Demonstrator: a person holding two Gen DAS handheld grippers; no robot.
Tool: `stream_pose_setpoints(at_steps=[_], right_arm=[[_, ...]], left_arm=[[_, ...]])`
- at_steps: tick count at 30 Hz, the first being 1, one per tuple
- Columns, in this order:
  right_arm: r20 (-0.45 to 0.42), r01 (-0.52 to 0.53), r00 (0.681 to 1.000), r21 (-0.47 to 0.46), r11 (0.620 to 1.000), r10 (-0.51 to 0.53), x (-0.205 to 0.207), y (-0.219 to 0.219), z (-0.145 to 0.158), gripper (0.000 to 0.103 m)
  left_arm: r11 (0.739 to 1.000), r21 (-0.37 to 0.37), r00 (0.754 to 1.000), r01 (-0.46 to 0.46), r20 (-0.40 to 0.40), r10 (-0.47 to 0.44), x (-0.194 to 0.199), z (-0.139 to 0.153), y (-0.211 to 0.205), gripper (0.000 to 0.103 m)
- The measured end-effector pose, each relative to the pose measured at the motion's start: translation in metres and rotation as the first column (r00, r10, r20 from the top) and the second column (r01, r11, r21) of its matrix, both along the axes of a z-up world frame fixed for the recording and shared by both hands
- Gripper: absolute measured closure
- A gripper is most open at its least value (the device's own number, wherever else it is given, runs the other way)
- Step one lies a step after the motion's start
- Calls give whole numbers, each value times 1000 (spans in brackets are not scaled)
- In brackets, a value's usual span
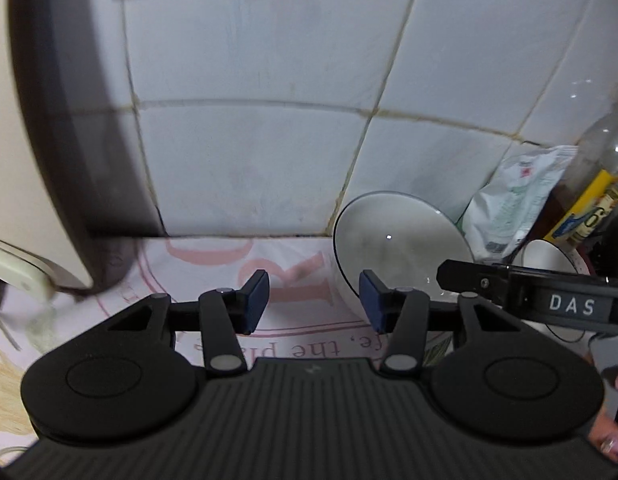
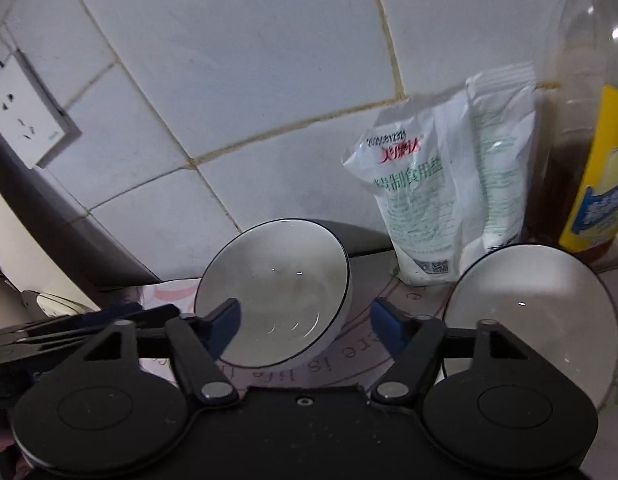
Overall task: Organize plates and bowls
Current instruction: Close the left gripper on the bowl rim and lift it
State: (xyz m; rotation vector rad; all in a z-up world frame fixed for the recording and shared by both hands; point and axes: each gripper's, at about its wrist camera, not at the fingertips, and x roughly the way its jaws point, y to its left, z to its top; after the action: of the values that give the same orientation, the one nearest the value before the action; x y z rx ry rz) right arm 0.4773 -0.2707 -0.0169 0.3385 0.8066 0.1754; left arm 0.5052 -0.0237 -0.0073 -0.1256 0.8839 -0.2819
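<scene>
A white bowl (image 2: 277, 280) with a dark rim sits on a printed cloth (image 2: 349, 356) near the tiled wall, tipped toward me. My right gripper (image 2: 307, 328) is open. Its left pad hangs over the bowl's inside and its right pad stands clear of the outer wall. A second white bowl (image 2: 541, 300) sits to the right. In the left wrist view my left gripper (image 1: 313, 304) is open with only cloth between its pads. The first bowl (image 1: 401, 236) lies just behind its right pad. A finger (image 1: 469, 276) of my right gripper crosses in front of the second bowl (image 1: 549, 256).
A white salt bag (image 2: 449, 184) and a bottle with a yellow label (image 2: 597, 168) stand against the tiled wall (image 2: 229, 80) behind the bowls. A large dark-edged appliance (image 1: 69, 128) fills the left side. A wall socket (image 2: 25, 116) is at upper left.
</scene>
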Motion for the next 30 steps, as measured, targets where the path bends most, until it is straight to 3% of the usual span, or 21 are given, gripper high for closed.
stream_pose_setpoints(at_steps=[3,7,10,12,20,30], right_arm=[[-5,-3,1000,-22,1000,3,3,4,-5,39],[-31,5,1000,-36,999,-6,10,7,-12,52],[-54,16,998,-34,999,-18,14,11,-19,65],[-59,37,997,-57,998,-40,15,12,-22,81],[-94,47,994,-36,998,-50,-4,14,-11,85],[-74,25,997,-29,999,-27,-66,25,34,86]], left_arm=[[1000,-26,1000,-1,-20,1,7,-6,0,60],[997,-79,997,8,-73,-13,12,-10,-1,75],[993,-113,995,16,-96,-27,14,-12,-4,91],[996,-88,995,30,-94,-38,11,-9,-9,91],[998,-8,994,59,-95,-59,-13,4,-19,92],[991,92,995,98,-14,-97,-78,57,-8,92]])
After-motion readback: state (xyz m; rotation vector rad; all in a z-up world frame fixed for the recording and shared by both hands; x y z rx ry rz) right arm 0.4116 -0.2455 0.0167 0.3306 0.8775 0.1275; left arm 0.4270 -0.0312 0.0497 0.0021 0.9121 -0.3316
